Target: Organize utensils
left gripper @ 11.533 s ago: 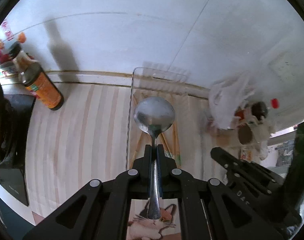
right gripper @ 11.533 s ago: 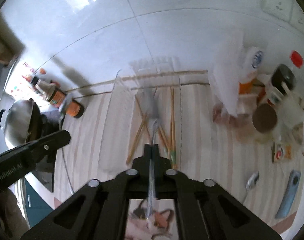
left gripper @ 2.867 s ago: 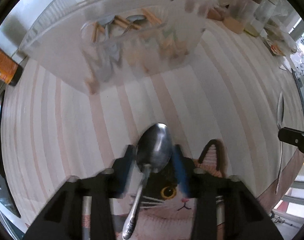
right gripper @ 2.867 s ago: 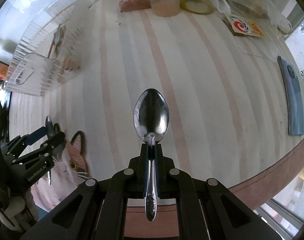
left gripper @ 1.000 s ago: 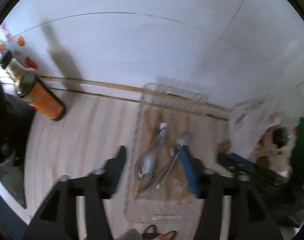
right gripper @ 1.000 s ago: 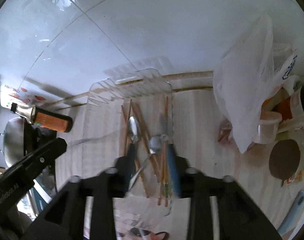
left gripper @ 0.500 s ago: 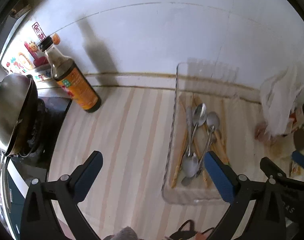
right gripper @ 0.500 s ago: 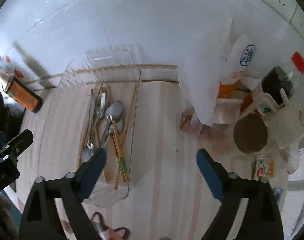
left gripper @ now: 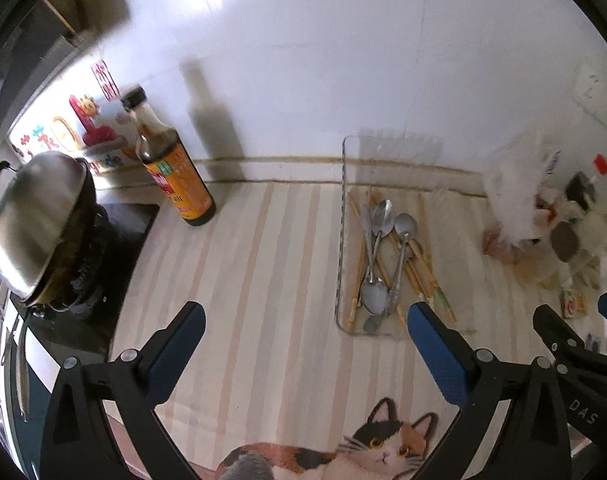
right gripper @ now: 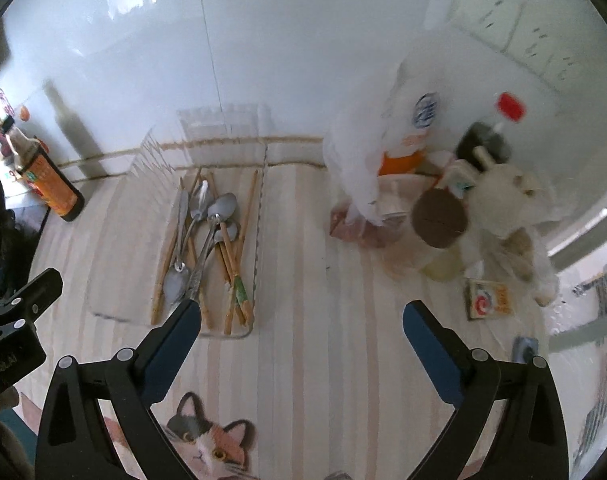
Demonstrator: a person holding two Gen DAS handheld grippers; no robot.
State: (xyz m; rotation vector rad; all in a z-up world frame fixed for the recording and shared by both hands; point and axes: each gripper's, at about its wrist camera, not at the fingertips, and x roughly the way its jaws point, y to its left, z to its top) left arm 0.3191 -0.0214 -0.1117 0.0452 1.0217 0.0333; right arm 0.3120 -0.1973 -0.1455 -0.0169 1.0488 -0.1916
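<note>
A clear plastic tray [left gripper: 340,264] stands on the striped counter against the white wall; it also shows in the right wrist view [right gripper: 259,216]. In it lie several metal spoons [left gripper: 383,220] [right gripper: 221,210] and several wooden chopsticks [left gripper: 423,264] [right gripper: 245,216]. My left gripper [left gripper: 303,320] is open and empty, held above the counter in front of the tray. My right gripper [right gripper: 301,316] is open and empty, in front of the tray's right end.
A soy sauce bottle [left gripper: 171,172] [right gripper: 43,176] stands left of the tray, by a steel wok [left gripper: 35,216] on a stove. A white plastic bag [right gripper: 367,152], jars and bottles [right gripper: 439,212] crowd the right. A cat-print mat [left gripper: 379,452] lies at the near edge.
Both grippers, which held spoons before, have let them go into the tray, opened wide and drawn back and up from it.
</note>
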